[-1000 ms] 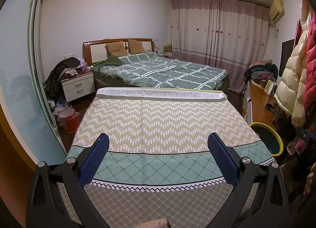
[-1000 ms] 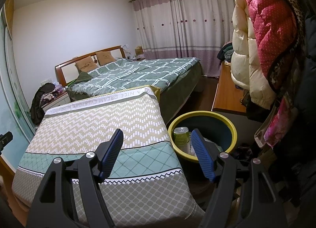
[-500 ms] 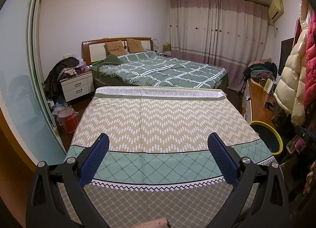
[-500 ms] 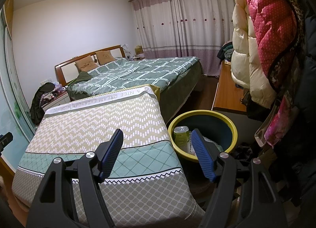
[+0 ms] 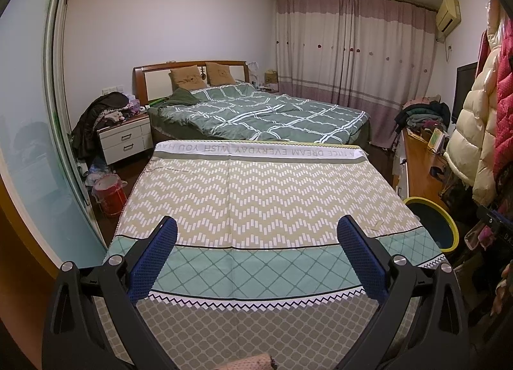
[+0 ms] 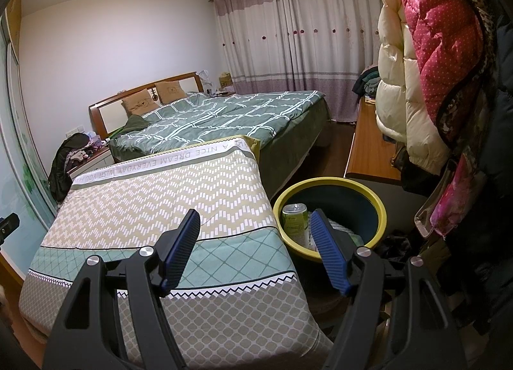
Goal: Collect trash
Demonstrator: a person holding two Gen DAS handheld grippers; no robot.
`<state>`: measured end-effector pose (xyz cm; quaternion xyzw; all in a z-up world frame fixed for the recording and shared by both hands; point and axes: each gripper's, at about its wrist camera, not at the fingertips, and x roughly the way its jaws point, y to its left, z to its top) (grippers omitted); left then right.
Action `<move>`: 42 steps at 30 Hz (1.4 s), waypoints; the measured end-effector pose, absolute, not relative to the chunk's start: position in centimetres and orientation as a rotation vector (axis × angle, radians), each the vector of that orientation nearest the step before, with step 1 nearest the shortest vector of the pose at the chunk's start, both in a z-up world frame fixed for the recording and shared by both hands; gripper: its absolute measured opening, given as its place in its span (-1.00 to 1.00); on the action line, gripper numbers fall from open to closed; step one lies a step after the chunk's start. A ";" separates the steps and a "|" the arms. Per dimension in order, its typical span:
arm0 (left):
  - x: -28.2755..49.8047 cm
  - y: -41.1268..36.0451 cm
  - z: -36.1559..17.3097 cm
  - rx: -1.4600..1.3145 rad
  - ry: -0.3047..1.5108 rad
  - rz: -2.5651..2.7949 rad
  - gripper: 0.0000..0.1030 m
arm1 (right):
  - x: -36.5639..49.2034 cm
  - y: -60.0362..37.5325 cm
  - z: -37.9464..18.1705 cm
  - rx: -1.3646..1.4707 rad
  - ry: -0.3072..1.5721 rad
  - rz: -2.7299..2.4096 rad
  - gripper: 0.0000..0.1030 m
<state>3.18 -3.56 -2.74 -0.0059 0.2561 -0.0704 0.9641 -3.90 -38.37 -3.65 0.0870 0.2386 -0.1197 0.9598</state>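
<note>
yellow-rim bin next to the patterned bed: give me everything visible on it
The bin is a round tub with a thick yellow rim and a dark blue inside, smooth like plastic. It stands upright and open, without a lid, on the floor close beside the patterned bed and in front of the wooden desk. Inside, a green and white drink can stands upright against the near-left wall, with pale crumpled material beside it. The right gripper is open above it, touching nothing. The left wrist view shows only the bin's rim.
</note>
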 end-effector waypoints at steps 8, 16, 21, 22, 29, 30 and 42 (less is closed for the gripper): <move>3.1 -3.7 -2.8 -0.009 0.518 -0.143 0.91 | -3.9 -38.4 -3.7 0.176 0.485 -0.242 0.31; 3.1 -3.7 -2.9 -0.004 0.520 -0.140 0.91 | -3.8 -38.4 -3.7 0.177 0.486 -0.243 0.31; 3.3 -3.6 -2.9 -0.004 0.524 -0.142 0.91 | -3.8 -38.3 -3.9 0.176 0.489 -0.242 0.31; 3.4 -3.6 -3.0 -0.003 0.526 -0.141 0.91 | -3.9 -38.3 -4.0 0.176 0.489 -0.241 0.31; 3.6 -3.8 -3.1 0.003 0.540 -0.140 0.91 | -3.8 -38.3 -4.1 0.177 0.492 -0.241 0.31; 3.8 -3.9 -3.1 0.003 0.541 -0.140 0.91 | -3.8 -38.3 -4.1 0.177 0.491 -0.241 0.31; 5.8 -3.7 -3.4 -0.010 0.593 -0.158 0.91 | -3.1 -38.0 -4.8 0.182 0.511 -0.225 0.31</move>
